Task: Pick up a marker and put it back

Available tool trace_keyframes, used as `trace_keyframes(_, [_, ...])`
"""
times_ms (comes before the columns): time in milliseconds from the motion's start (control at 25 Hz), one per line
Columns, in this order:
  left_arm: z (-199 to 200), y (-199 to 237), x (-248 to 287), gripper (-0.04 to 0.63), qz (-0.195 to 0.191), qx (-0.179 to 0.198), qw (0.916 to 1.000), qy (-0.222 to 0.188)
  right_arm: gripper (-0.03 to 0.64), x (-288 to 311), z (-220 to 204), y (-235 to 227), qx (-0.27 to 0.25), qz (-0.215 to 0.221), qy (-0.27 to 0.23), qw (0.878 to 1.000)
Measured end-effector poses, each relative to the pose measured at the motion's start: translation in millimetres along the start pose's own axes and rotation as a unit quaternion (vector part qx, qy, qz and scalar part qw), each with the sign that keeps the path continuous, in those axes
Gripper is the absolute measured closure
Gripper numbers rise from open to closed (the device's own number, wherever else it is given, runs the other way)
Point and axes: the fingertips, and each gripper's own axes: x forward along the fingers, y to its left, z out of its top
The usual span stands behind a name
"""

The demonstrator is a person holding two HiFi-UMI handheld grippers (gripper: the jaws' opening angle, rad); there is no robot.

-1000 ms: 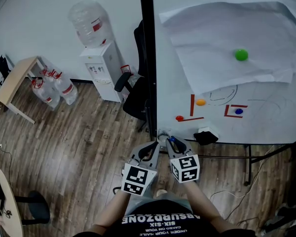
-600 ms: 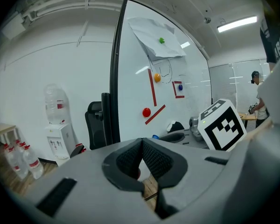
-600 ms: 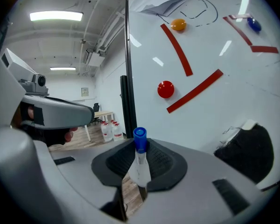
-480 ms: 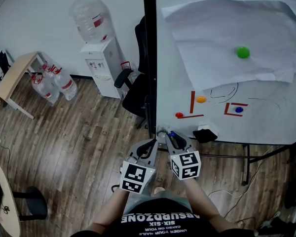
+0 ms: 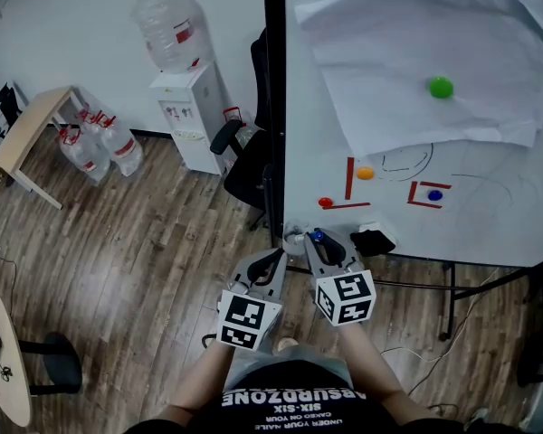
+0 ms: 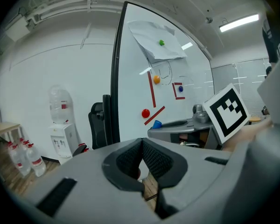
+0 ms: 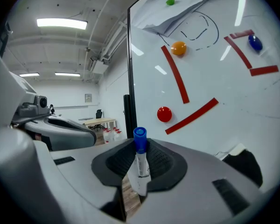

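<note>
Right gripper [image 7: 141,148] pinches the blue-capped marker [image 7: 141,168] mid-barrel, cap upward, just before the whiteboard [image 5: 489,215]. My left gripper [image 6: 142,146] is pressed together, empty. I judge the marker light, stiff and smooth-walled — apt to slip — so I grip below the cap.

An office is suggested by a whiteboard [image 5: 511,220], water dispenser [image 5: 195,116], swivel chair [image 5: 246,177] and, far left, a desk [image 5: 23,141].
</note>
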Motion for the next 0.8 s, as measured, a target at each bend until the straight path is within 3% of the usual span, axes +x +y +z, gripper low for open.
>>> trace_keyframes(800, [12,-16,-14,0.589,0.012,0.008,0.9998,-0.015,0.549,-42,46,11,-0.002,0.015,-0.06,0.998])
